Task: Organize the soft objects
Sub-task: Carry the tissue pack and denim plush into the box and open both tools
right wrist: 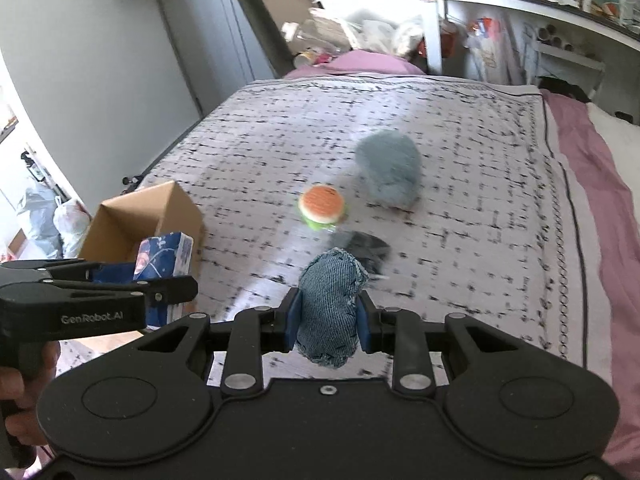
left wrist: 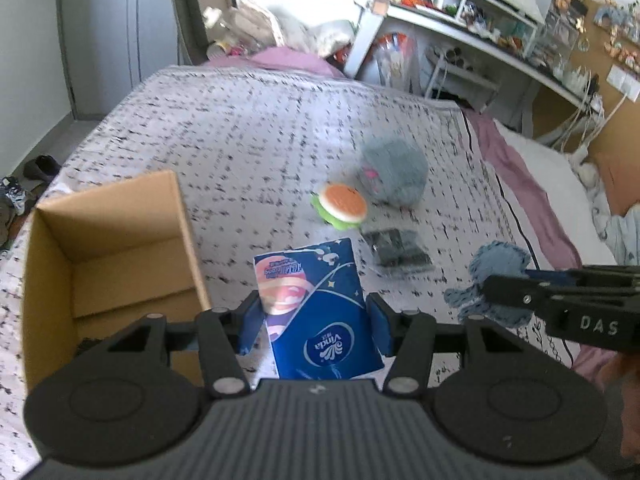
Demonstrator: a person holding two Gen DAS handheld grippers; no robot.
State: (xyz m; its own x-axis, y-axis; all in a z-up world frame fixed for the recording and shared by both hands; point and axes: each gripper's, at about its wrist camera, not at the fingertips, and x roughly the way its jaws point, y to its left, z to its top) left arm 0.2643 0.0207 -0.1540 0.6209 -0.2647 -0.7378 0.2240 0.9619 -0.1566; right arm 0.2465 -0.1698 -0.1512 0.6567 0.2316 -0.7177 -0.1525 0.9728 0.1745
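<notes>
My left gripper [left wrist: 316, 322] is shut on a blue tissue pack [left wrist: 316, 308], held above the bed beside the open cardboard box [left wrist: 112, 248]. The same pack [right wrist: 164, 258] shows at the left of the right wrist view, next to the box [right wrist: 148, 216]. My right gripper [right wrist: 329, 322] is shut on a blue denim plush [right wrist: 330, 308]; that plush [left wrist: 494, 276] sits at the right in the left wrist view. On the patterned blanket [left wrist: 240, 140] lie a burger plush [left wrist: 344, 204], a grey fluffy plush [left wrist: 394, 172] and a dark packet [left wrist: 400, 252].
The bed's left edge drops to a floor with shoes [left wrist: 24, 192]. A white shelf unit [left wrist: 460, 24] crowded with small items stands beyond the far right corner. Pillows and a pink sheet [left wrist: 520, 184] run along the right side. A hand [right wrist: 20, 380] holds the left gripper's handle.
</notes>
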